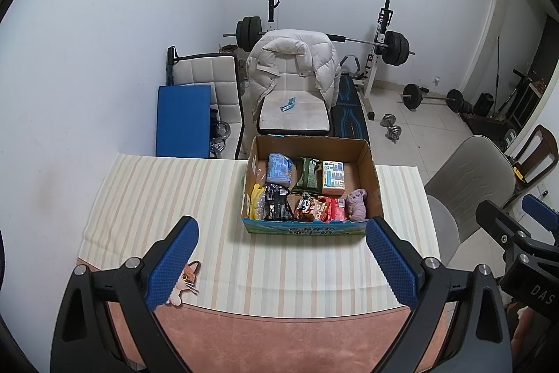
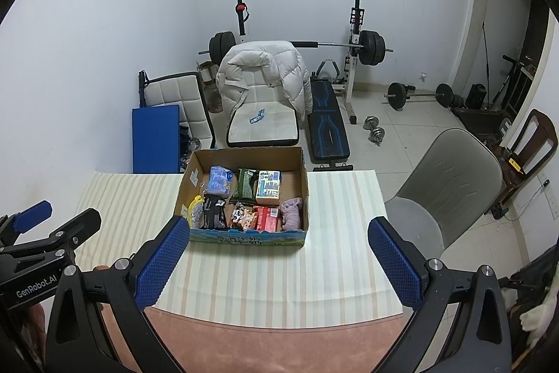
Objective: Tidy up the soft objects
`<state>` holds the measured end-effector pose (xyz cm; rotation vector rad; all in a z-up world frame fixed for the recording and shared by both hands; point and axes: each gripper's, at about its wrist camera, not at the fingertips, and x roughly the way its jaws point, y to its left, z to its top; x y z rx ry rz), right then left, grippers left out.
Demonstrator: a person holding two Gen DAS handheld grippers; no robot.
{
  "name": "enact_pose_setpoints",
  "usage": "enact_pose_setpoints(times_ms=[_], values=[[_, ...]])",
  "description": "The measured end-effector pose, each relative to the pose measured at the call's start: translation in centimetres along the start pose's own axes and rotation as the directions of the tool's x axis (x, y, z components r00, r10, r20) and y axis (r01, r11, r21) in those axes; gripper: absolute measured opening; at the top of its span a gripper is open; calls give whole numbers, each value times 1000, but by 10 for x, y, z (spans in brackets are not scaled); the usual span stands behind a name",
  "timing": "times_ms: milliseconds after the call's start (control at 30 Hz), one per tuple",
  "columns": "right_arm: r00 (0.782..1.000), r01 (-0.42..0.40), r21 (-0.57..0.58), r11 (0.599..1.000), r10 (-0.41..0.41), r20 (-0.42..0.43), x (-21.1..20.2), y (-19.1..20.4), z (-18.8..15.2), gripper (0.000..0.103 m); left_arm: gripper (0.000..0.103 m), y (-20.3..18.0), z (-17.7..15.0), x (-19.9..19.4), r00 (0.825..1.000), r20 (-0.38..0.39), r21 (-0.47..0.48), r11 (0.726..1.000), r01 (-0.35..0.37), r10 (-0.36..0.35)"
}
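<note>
An open cardboard box (image 1: 375,184) (image 2: 303,163) stands on the striped tablecloth (image 1: 167,198) (image 2: 332,233) at the table's far side. It holds several soft packets: a blue pack (image 1: 278,167) (image 2: 218,180), a dark green pack (image 1: 308,175) (image 2: 247,186), a black pouch (image 1: 276,207) (image 2: 213,211), red snack bags (image 1: 330,208) (image 2: 265,218) and a lilac cloth bundle (image 1: 356,204) (image 2: 292,214). My left gripper (image 1: 284,233) is open and empty, raised before the box. My right gripper (image 2: 279,229) is open and empty, beside it.
A cat-shaped mat (image 1: 187,282) lies at the tablecloth's near left corner. A grey chair (image 1: 468,177) (image 2: 450,177) stands right of the table. Behind the table are a white chair with a puffer jacket (image 1: 293,65) (image 2: 262,72), a weight bench and barbells.
</note>
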<state>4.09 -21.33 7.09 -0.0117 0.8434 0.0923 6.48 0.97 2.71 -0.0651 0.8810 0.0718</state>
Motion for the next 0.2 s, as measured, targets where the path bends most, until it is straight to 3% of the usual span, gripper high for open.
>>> enact_pose_setpoints(times_ms=[200], values=[[1000, 0, -1, 1000, 0, 0, 0, -2, 1, 103, 98, -7, -2, -2, 1000, 4, 16, 1000, 0, 0]])
